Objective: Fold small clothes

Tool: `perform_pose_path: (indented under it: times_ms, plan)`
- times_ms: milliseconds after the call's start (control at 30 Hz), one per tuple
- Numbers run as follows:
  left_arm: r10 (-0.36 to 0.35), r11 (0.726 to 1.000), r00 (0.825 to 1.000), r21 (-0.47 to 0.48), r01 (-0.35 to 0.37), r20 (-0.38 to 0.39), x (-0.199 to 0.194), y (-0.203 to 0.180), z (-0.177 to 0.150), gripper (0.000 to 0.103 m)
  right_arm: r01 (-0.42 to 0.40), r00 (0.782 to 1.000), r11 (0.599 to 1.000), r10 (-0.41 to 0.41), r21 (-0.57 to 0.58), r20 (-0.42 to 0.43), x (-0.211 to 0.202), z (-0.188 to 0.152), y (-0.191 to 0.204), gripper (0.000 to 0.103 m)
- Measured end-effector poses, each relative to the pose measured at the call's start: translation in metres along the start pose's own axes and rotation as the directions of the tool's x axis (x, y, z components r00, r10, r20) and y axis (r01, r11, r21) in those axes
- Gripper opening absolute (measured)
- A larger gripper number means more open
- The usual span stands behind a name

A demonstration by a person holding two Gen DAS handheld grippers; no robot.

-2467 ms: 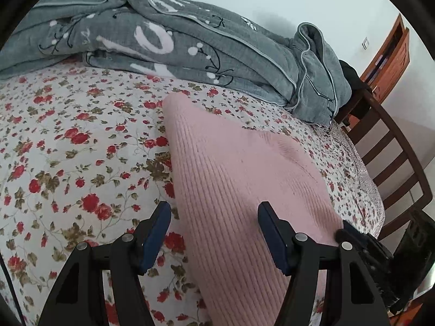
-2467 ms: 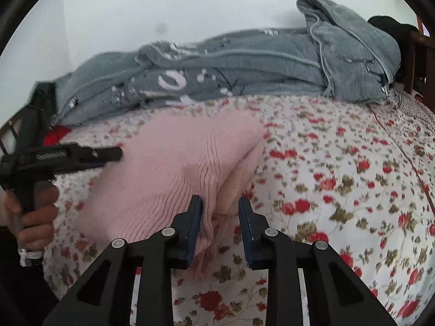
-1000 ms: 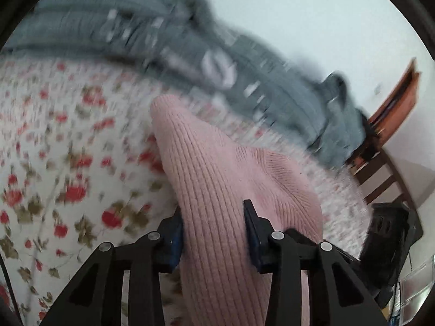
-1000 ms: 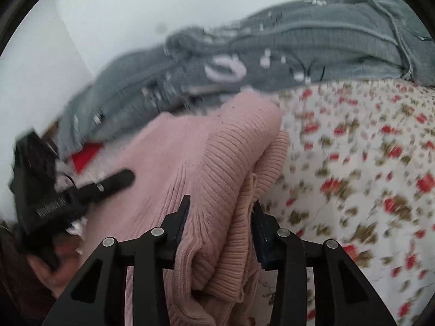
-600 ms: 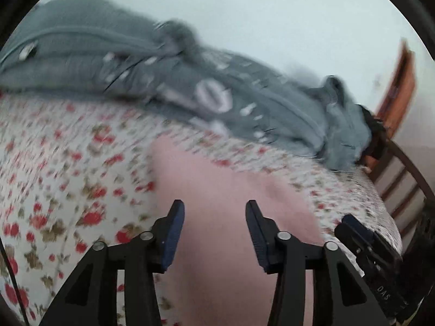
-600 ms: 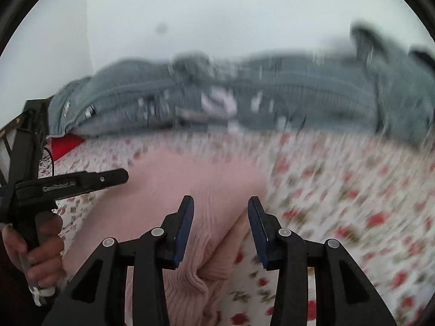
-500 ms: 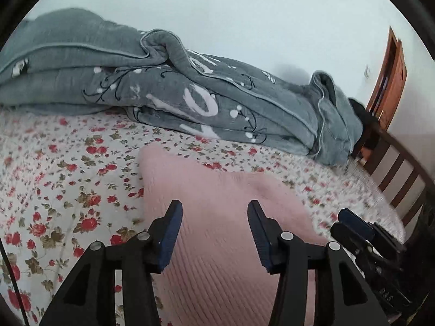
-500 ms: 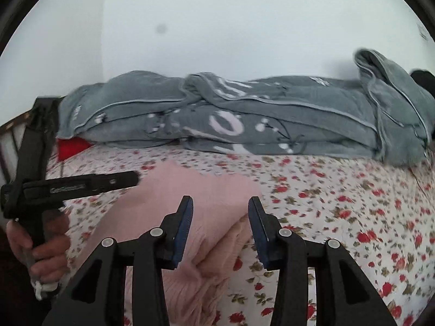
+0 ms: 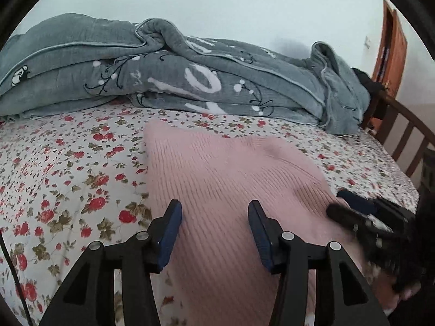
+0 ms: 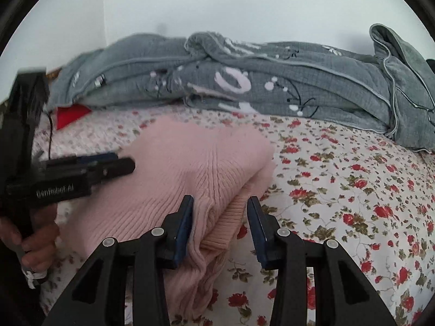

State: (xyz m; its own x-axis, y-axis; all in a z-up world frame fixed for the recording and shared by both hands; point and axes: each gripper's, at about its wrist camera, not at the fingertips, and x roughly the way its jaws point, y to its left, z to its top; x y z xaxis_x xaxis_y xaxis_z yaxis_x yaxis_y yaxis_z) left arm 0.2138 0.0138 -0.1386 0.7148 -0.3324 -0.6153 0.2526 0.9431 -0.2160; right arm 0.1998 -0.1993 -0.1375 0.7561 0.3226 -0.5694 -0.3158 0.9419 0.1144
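A folded pink ribbed sweater [image 9: 225, 174] lies on the floral bed sheet [image 9: 62, 168]. My left gripper [image 9: 214, 217] is open and empty, hovering over the sweater's near left part. In the right wrist view the sweater [image 10: 195, 168] shows stacked folded layers at its right edge. My right gripper [image 10: 220, 212] is open, its fingers straddling that layered edge without gripping it. The right gripper also shows in the left wrist view [image 9: 361, 212], and the left gripper in the right wrist view [image 10: 108, 165], held by a hand.
A rumpled grey quilt [image 9: 190, 76] lies along the wall behind the sweater. A dark wooden bed rail [image 9: 402, 141] and a wooden door [image 9: 391, 40] are at the right. A red cloth [image 10: 70, 114] peeks out under the quilt at the left.
Both grippers had closed on the sweater about a second ago, then opened and released it. They have drawn back slightly, and the sweater lies flat on the bed.
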Motion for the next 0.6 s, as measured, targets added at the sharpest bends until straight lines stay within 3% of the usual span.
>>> perform_pose_path:
  times_ms: [100, 267, 333, 467, 500, 600]
  plan:
    - [-0.026, 1.0, 1.0, 0.015, 0.026, -0.017, -0.01, 0.004, -0.007, 0.053, -0.022, 1.0, 0.999, 0.022, 0.026, 0.017, -0.007, 0.0, -0.004, 0.04]
    - [-0.03, 0.999, 1.0, -0.015, 0.03, -0.006, -0.029, 0.019, -0.021, 0.054, -0.114, 0.992, 0.975, 0.123, 0.191, -0.04, 0.009, -0.004, -0.014, 0.042]
    - [-0.046, 0.998, 0.999, -0.049, 0.046, -0.002, -0.036, 0.026, -0.028, 0.054, -0.125, 0.99, 0.968, 0.137, 0.215, -0.04, 0.013, -0.007, -0.015, 0.026]
    - [-0.057, 0.996, 0.998, -0.065, 0.058, 0.005, -0.042, 0.027, -0.035, 0.054, -0.16, 0.987, 0.959, 0.148, 0.236, 0.069, -0.01, -0.001, -0.019, 0.017]
    - [-0.058, 0.996, 0.998, -0.061, 0.058, 0.005, -0.042, 0.026, -0.036, 0.054, -0.155, 0.987, 0.959, 0.138, 0.237, 0.088, -0.014, -0.001, -0.021, 0.005]
    - [-0.056, 0.997, 0.998, -0.051, 0.056, -0.006, -0.039, 0.022, -0.039, 0.054, -0.097, 0.995, 0.968, 0.097, 0.231, 0.009, -0.001, -0.003, -0.023, 0.006]
